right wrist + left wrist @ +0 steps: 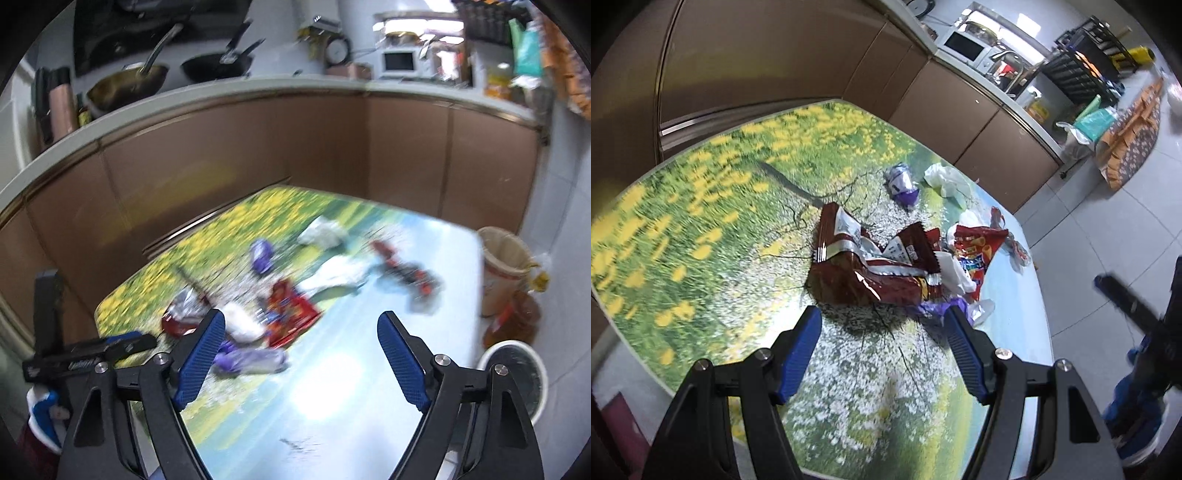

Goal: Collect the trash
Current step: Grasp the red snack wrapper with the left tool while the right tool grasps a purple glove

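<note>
We had the left gripper [882,325] spread wide and empty just short of the brown bag [871,273], which lay crumpled mid-table [701,221], long side running across, right gripper [301,332] gaping too.

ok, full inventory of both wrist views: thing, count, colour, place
table: 1, flower-meadow print, below both grippers
dark red snack bag: 1, maroon and silver, table centre, just ahead of left gripper
red snack bag: 1, red, right of the dark one
purple wrapper: 1, purple-white, farther back
white plastic bag: 1, white, beside purple wrapper
microwave: 1, white, on counter
pans: 2, one brassy, one black, on counter
bin: 1, white rim, floor right of table
left gripper: black, blue pads, open, empty
right gripper: same, open, empty
</note>
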### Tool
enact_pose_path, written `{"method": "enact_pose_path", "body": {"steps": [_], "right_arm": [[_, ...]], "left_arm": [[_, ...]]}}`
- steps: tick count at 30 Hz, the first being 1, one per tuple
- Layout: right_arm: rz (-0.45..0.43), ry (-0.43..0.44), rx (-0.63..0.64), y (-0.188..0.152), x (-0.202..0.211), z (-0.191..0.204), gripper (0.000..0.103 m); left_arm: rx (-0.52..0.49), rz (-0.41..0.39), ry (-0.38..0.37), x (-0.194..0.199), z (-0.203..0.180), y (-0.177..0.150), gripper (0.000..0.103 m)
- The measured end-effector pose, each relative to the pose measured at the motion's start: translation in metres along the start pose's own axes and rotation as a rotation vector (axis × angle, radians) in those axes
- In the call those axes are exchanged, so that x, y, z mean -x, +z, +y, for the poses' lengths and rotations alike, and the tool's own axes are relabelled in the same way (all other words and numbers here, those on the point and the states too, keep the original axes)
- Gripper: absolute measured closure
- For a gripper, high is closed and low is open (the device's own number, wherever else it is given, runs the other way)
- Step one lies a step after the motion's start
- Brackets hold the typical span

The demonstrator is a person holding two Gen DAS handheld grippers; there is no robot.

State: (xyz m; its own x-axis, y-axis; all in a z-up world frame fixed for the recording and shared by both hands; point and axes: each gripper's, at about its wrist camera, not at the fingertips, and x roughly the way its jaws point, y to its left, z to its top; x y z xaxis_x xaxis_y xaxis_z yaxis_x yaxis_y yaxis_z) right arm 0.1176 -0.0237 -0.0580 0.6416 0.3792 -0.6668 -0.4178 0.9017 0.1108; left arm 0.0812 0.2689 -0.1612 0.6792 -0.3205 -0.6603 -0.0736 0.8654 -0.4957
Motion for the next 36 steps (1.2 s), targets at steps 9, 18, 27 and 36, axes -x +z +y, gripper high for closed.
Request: {"method": "enact_pose_path", "body": {"steps": [9,18,27,36], "right_arm": [[0.163,0.138,0.153,-0.02,-0.064,0.057,0.043],[0.236,0.167,0.295,-0.028,-0.1,0.089,0.047],[0.269,0.16,0.328,-0.033,-0.118,0.088,0.066],[0.279,0.18,0.313,-0.036,-0.115,0.082,0.077]], "left_arm": [[0.059,0.043,-0.029,-0.026,0.007,0.011,0.036],[0.14,0.072,-0.064,-0.04,0.009,0.02,0.038],[0.135,0.066,0.003,-0.058,0.004,0.035,0.059],[0.14,0.053,0.061,-0.072,0.005,0.045,0.088]]}}
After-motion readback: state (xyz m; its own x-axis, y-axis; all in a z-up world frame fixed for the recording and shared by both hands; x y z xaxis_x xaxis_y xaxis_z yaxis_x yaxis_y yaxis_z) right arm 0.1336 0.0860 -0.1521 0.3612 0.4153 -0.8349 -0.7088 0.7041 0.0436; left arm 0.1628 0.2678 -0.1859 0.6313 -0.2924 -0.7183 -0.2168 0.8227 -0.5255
